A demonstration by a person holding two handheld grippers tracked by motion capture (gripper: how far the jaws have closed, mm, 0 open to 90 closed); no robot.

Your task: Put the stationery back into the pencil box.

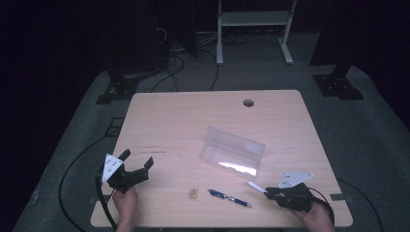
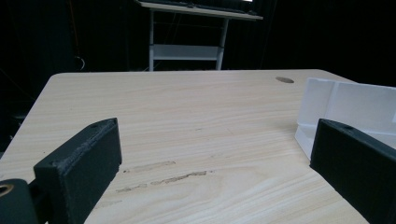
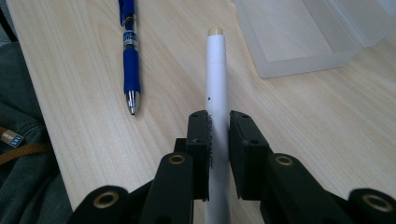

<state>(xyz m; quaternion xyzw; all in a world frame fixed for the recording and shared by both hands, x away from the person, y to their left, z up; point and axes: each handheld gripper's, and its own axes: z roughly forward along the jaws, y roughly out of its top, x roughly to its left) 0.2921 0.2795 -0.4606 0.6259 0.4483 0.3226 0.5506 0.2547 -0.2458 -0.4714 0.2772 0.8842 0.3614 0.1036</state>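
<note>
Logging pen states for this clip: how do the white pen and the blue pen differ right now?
The white pen is clamped in the right hand-held gripper; the blue pen lies free on the table. The white one is plain; the blue one has a silver tip and a clear band. Both are slim pens near the clear box.

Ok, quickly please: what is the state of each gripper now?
Left gripper: open, holding nothing.
Right gripper: closed on the white pen.
</note>
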